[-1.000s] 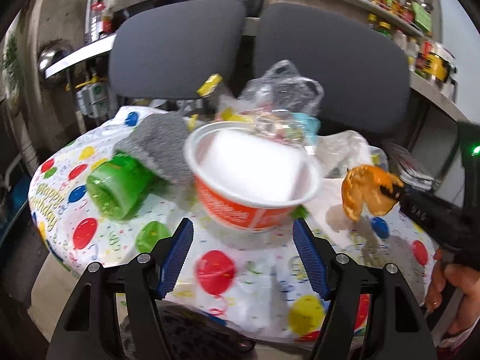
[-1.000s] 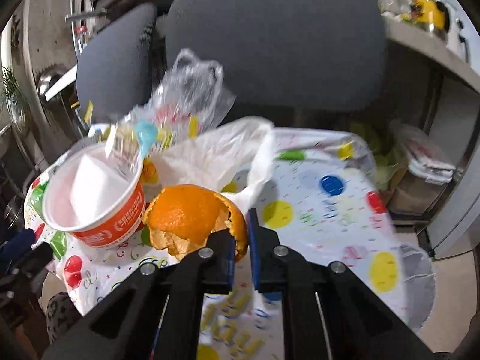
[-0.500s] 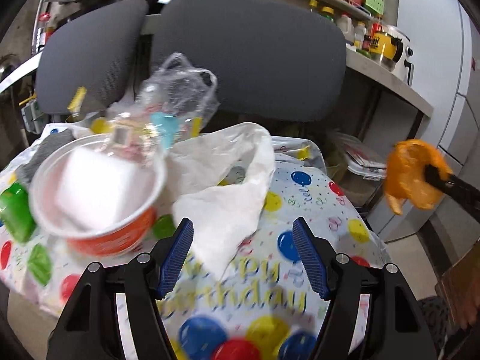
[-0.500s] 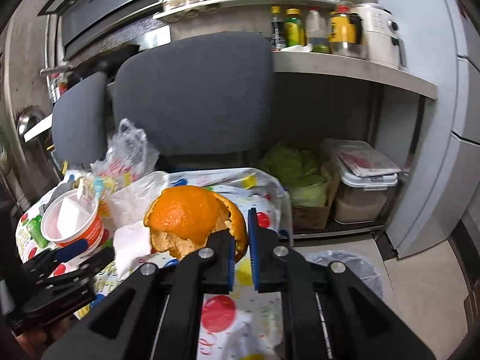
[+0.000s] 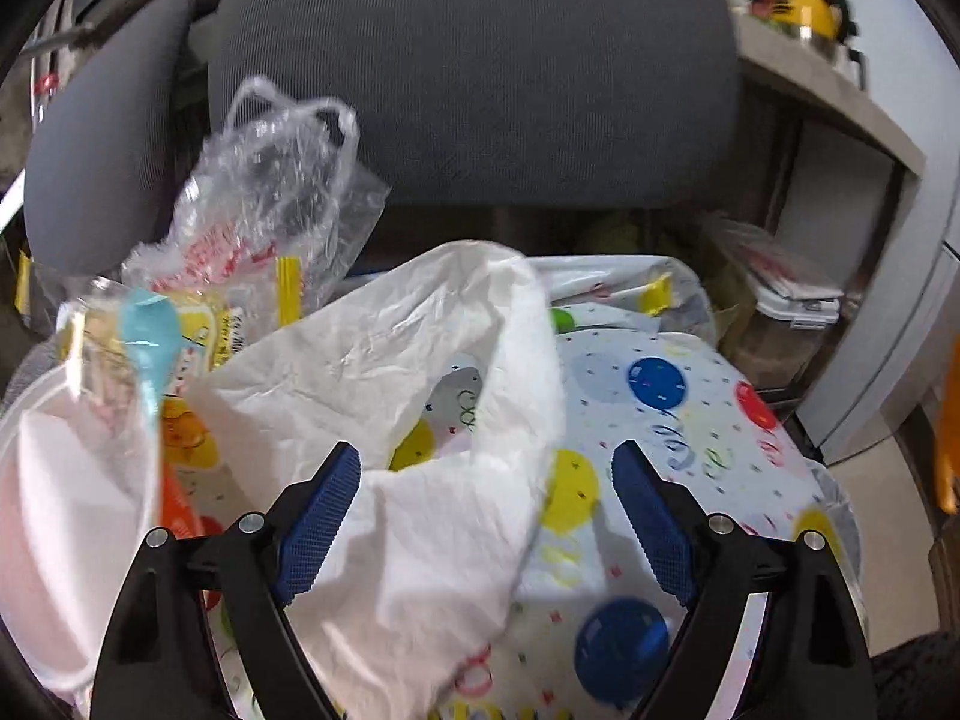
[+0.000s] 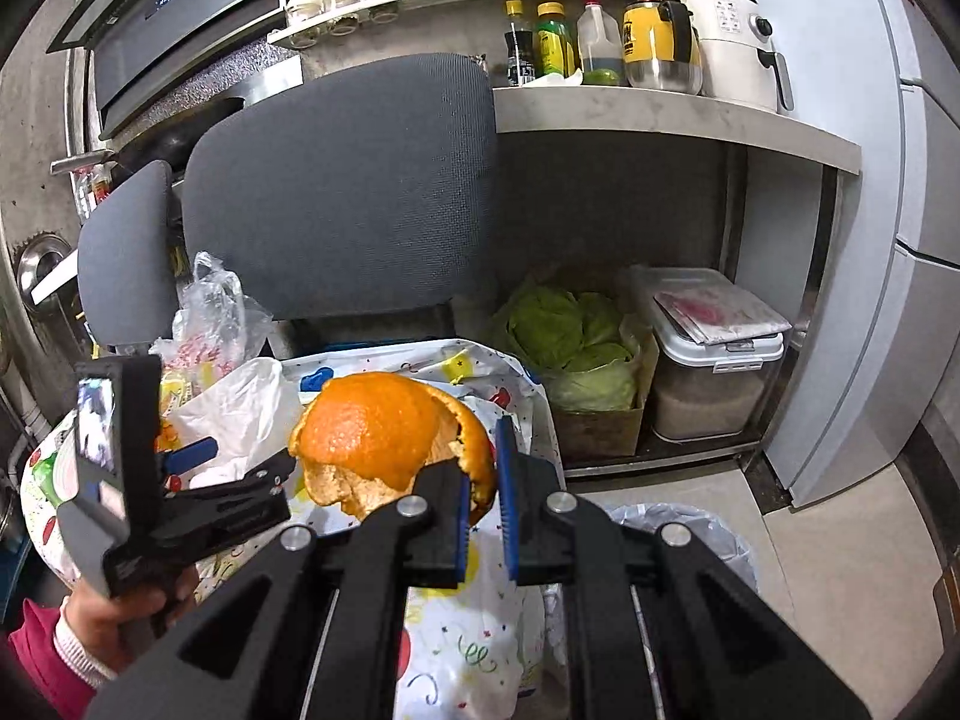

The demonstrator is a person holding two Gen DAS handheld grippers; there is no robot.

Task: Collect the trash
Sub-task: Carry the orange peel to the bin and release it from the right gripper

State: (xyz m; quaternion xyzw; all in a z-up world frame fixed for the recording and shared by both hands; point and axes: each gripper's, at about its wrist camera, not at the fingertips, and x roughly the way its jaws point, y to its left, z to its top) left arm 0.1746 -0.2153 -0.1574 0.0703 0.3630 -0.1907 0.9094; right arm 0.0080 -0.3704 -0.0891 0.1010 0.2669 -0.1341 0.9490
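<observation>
chair backs (image 5: pixel 474 72) wall table's (image 5: pixel 708 420) far edge

Orange peel (image 6: pixel 384 420), white bag (image 5: pixel 420 396), balloon-dotted tablecloth (image 5: pixel 690 420), perhaps teal spoon (image 5: pixel 150 324).

Both wrist views look down, sharing the white bag (image 5: pixel 420 420)
</observation>
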